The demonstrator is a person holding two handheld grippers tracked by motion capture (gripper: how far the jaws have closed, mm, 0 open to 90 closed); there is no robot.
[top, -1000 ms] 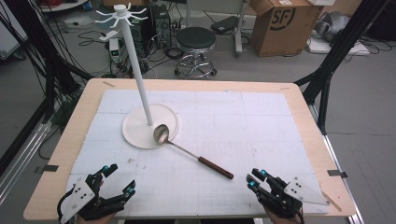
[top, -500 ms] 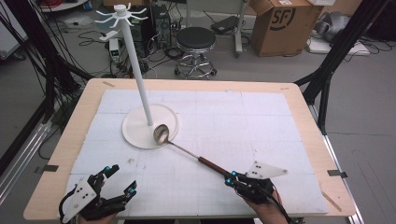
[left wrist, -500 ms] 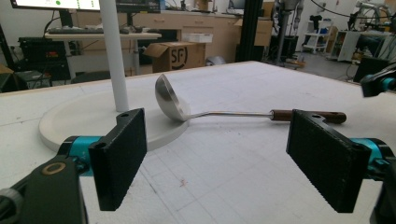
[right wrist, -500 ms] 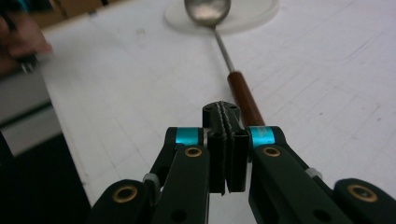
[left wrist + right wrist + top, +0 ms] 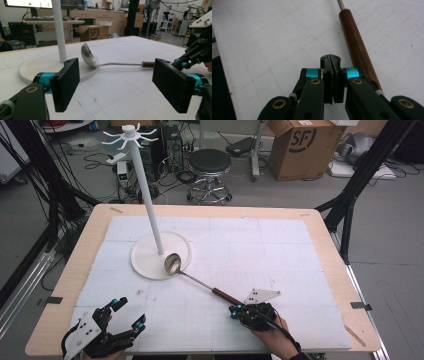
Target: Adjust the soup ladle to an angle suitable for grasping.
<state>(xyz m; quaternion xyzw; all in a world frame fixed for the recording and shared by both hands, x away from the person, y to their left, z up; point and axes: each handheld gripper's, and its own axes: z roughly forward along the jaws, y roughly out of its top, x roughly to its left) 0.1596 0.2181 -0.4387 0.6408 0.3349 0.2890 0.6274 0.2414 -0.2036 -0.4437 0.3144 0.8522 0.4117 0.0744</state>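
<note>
My right claw [image 5: 239,310] has just closed, jaws pressed flat together with nothing between them, as the right gripper view [image 5: 332,61] shows. It sits low over the desk [image 5: 90,250] at the near end of the ladle [image 5: 200,281], whose brown wooden handle [image 5: 358,47] lies just beside the shut jaws, running past them on one side; I cannot tell whether claw and handle touch. The ladle rests flat on the white mat [image 5: 280,245], its steel bowl [image 5: 172,264] leaning on the rim of the round white base [image 5: 145,257] of the hook stand [image 5: 147,200]. My left claw [image 5: 125,315] hangs wide open and empty at the desk's near left corner, well apart from the ladle, with the bowl [image 5: 88,57] framed between its pads [image 5: 67,82].
</note>
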